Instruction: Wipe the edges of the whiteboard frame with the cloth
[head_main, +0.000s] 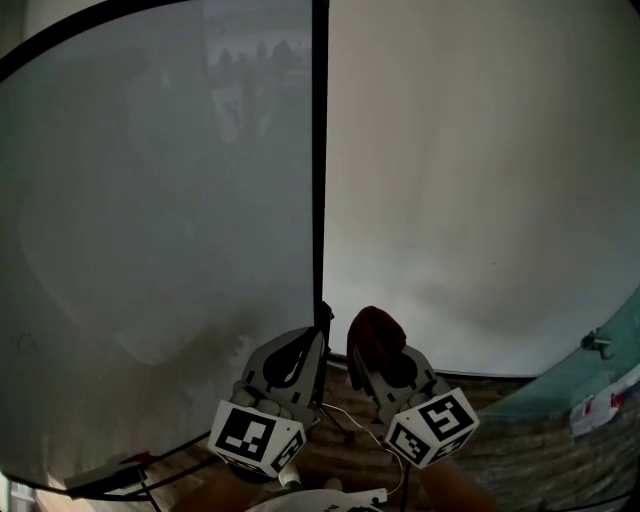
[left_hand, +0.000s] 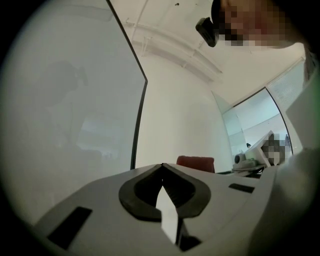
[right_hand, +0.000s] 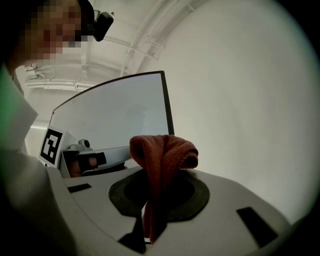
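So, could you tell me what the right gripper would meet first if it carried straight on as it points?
Probably the white wall: the right gripper, shut on the red cloth, aims just right of the whiteboard's black frame edge, though depth is unclear.

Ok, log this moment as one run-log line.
left hand-held gripper: shut, empty | right hand-held gripper: shut on red cloth | whiteboard frame: vertical black edge just left of cloth | contact: cannot tell
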